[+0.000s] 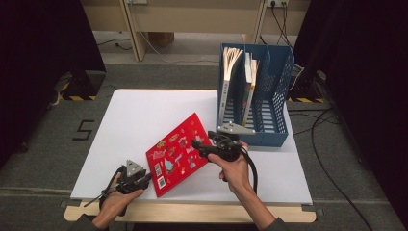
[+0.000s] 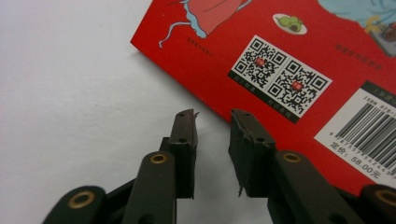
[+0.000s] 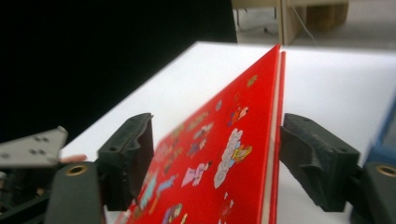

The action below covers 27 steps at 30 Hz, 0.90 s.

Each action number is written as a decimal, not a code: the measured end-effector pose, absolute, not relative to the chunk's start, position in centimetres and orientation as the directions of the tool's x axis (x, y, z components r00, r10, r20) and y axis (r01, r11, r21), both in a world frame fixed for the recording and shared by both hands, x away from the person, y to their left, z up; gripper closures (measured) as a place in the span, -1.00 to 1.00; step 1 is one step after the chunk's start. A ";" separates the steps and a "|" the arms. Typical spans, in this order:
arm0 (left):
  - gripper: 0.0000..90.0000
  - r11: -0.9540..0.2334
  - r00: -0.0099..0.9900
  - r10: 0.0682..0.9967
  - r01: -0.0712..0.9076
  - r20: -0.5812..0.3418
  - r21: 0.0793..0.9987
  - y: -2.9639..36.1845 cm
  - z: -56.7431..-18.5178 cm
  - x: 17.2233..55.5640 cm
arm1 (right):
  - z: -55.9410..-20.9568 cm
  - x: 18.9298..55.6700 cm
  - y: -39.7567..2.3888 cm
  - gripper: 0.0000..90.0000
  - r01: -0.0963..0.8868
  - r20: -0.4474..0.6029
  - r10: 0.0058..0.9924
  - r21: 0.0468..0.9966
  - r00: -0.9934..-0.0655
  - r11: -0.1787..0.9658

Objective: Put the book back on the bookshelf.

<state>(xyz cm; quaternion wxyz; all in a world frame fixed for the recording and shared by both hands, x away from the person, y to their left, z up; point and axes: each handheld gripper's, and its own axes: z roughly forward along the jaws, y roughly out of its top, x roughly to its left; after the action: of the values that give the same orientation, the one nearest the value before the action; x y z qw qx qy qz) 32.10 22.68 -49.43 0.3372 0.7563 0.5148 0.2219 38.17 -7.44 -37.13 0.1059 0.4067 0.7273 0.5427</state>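
High view: my right gripper (image 1: 204,143) straddles the tilted red book (image 1: 175,154) with jaws spread; my left gripper (image 1: 139,175), jaws together, sits beside its corner.

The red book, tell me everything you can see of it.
The red book is thin, with a glossy cover of cartoon figures, two QR codes and a barcode. It sits tilted on the white table, its right side raised between the right tool's jaws. The left tool, shut, touches its lower edge. White pages show along one edge.
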 end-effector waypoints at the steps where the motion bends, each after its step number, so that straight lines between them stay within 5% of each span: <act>1: 0.49 -0.244 0.365 0.931 0.624 -0.002 0.742 22.2 -49.5 32.1 | -36.6 38.2 -7.1 -0.31 0.463 0.272 0.703 0.882 -0.657 0.091; 4: 0.50 -0.259 0.362 0.932 0.611 0.028 0.748 21.2 -49.4 32.2 | -34.6 38.3 -5.3 -0.26 0.385 0.160 0.701 0.906 -0.695 0.175; 9: 0.18 -0.203 0.330 0.944 0.620 -0.017 0.758 20.5 -49.6 33.1 | -32.2 38.2 -3.4 -0.11 0.297 0.072 0.667 0.927 -0.742 0.230; 18: -0.12 -0.184 0.318 0.948 0.624 -0.032 0.760 20.4 -49.8 33.4 | -31.5 36.8 -2.7 -0.04 0.241 0.047 0.627 0.943 -0.778 0.228; 27: -0.33 -0.165 0.313 0.948 0.630 -0.054 0.759 20.7 -49.9 33.3 | -33.8 36.0 -1.8 0.30 0.279 0.063 0.567 0.911 -0.822 0.303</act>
<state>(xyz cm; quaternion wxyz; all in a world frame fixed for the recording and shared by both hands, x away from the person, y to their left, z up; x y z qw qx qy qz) 33.28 20.73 -49.94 0.3531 0.7292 0.5412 0.2250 35.97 -1.76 -33.84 0.1363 0.2658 0.7957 0.5269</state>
